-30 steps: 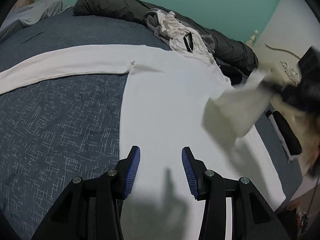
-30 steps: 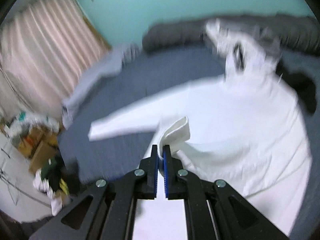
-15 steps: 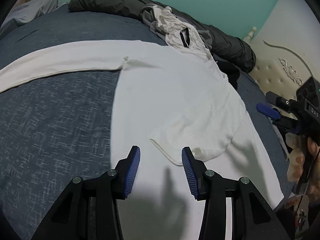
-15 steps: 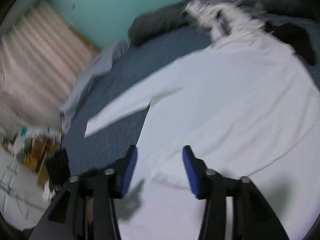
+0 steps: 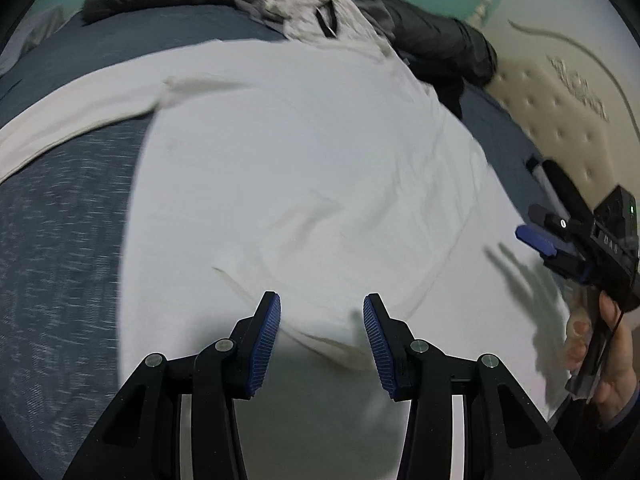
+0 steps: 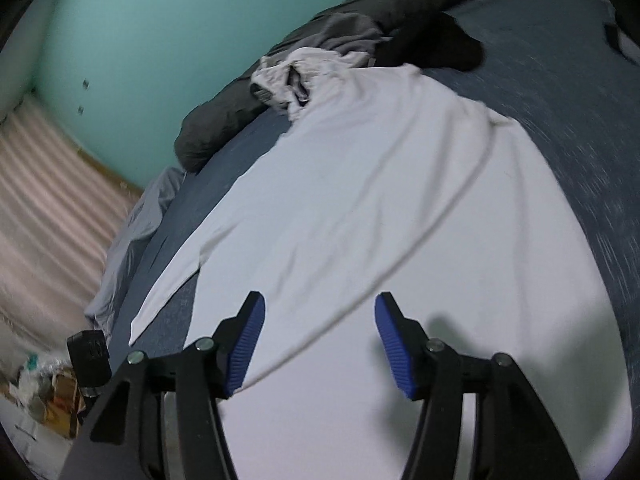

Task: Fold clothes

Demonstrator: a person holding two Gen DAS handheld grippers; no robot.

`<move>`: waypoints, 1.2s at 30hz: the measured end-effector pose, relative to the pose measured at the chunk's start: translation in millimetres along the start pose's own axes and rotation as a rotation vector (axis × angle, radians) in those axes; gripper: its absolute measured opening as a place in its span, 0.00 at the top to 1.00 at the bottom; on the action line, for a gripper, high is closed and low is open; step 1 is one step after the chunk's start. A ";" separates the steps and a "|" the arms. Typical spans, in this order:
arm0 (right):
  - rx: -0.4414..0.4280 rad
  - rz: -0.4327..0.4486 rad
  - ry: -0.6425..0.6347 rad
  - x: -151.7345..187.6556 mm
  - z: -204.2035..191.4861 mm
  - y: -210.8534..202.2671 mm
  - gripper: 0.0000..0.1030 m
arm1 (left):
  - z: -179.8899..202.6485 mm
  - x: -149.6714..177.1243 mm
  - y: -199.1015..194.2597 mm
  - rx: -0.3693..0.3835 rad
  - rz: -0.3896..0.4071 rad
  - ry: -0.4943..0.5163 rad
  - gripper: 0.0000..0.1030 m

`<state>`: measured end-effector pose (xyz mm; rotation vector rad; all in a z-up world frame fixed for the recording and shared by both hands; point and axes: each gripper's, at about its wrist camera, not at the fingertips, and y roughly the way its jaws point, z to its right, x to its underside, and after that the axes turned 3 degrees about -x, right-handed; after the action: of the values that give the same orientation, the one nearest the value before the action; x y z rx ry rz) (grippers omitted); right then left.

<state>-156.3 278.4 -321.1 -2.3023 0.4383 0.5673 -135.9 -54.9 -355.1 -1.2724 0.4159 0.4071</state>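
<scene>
- The right tongs (image 6: 318, 340), clamped on a sleeve a second ago, are now gaping empty; that sleeve (image 5: 320, 280) is lying folded across the shirt (image 5: 300, 152).
- The left tongs (image 5: 322, 340) are hovering open over the sleeve's cuff.
- The shirt is lying flat on the bed (image 5: 60, 240).

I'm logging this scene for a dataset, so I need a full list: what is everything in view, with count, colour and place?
long-sleeved shirt: one, white, spread flat on the bed, one sleeve folded across its body, the other stretched out sideways
bedspread: one, dark blue speckled, under the shirt
crumpled clothes: one pile, white and grey, past the shirt's far end
duvet: one, dark grey, rolled along the teal wall
headboard: one, cream, tufted
curtain: one, pink
left gripper: black with blue pads, open above the folded sleeve
right gripper: same colours, open over the shirt
</scene>
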 end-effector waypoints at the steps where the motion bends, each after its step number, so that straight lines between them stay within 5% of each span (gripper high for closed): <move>1: 0.004 -0.005 0.015 1.4 5.0 -0.7 0.43 | 5.7 0.4 2.8 -0.013 -0.010 0.023 0.54; 15: 0.011 -0.010 0.074 -31.3 40.7 -18.2 0.43 | 17.8 -42.2 24.4 -0.013 0.000 0.051 0.54; 20: 0.146 -0.056 -0.088 -79.3 45.5 -18.7 0.42 | 18.7 -45.7 33.6 0.009 -0.011 0.052 0.54; 29: 0.521 -0.189 -0.358 -138.1 81.2 23.1 0.42 | 17.8 -48.4 47.8 0.006 -0.028 0.028 0.54; 36: 0.579 -0.240 -0.384 -146.6 101.6 59.1 0.42 | 16.8 -51.4 51.6 0.017 -0.034 0.019 0.54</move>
<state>-334.9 331.4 -345.0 -1.6170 0.1122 0.6436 -205.1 -29.3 -367.2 -1.2661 0.4128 0.3622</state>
